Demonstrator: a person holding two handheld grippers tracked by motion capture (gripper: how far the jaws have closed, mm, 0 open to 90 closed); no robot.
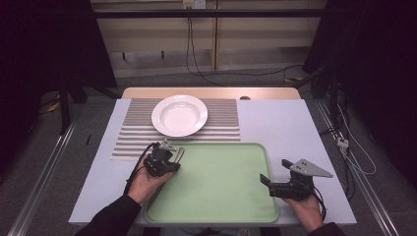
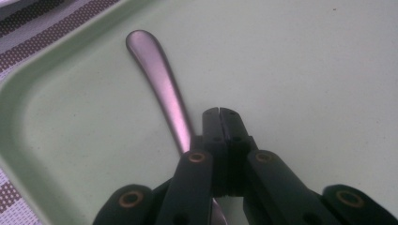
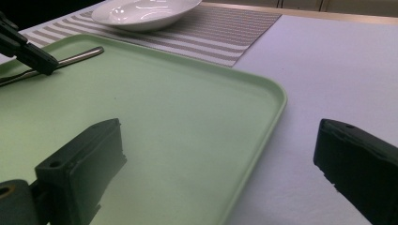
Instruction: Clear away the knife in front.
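**Left jaws closed beside the utensil handle; right gripper waits at the tray's edge**

The left gripper [image 2: 219,111] has its jaws pressed fully together, tips meeting with nothing between them. The metal utensil [image 2: 162,84] lies flat on the green tray [image 2: 300,56], its handle running out toward 11 o'clock from the tips in the left gripper view and passing under the gripper's left side; the jaws sit just beside it, not around it. Which kind of utensil it is I cannot tell, since its head is hidden under the gripper.

The right gripper [image 1: 268,181] holds its jaws spread wide, straddling the tray's right rim at 3 o'clock, gripping nothing.

My reading: the step in hand is picking the utensil up, and the grasp is not made. The next move calls for opening the left jaws, shifting sideways over the handle, and closing across its narrow width; a thin handle lying flat could slip.

Beyond the tray, at 12 o'clock, a white plate [image 1: 179,115] rests on a striped placemat [image 1: 223,123], a likely destination. Nothing stands between the utensil and the plate except the tray's raised rim.
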